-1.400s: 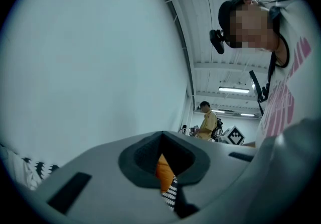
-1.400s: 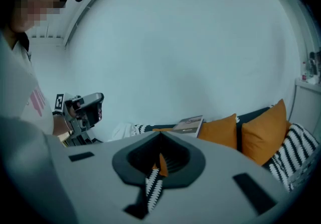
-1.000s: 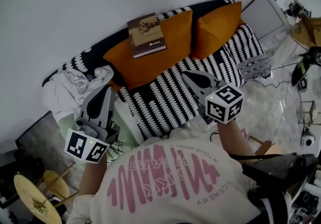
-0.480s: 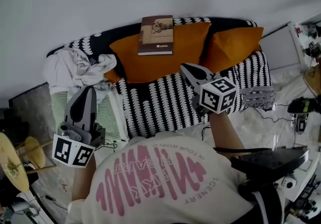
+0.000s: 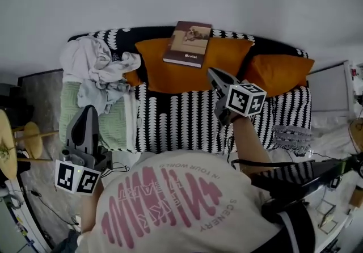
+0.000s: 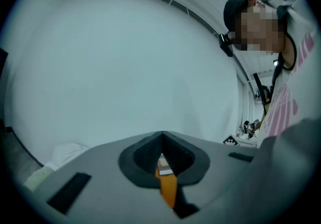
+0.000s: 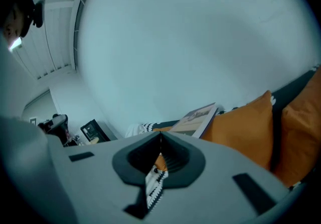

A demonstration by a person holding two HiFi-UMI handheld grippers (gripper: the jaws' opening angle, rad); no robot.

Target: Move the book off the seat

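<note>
Compared with a second ago, the sofa (image 5: 187, 127) now lies straight across the head view and the book (image 5: 188, 45) stands near the middle of the picture, no longer toward the left. The right tool (image 5: 211, 72) has come closer to the book and points up at it, its tip over the large orange cushion (image 5: 176, 79), but there is a gap between them. The left tool (image 5: 88, 110) has gone further to the left and hangs low, in front of the green cover (image 5: 116, 127), below the heap of pale clothes (image 5: 99, 67). Both tools have their jaws pressed together and hold nothing. I judge from this that the reach is only beginning: the book is untouched, and the right tool must open before it can take it. The book rests on the top edge of the large orange cushion, at the back of the seat, and it is tilted with one corner toward the wall. It is thin, with a tan cover, a small picture in the upper part and a dark brown band with a white label below.
</note>
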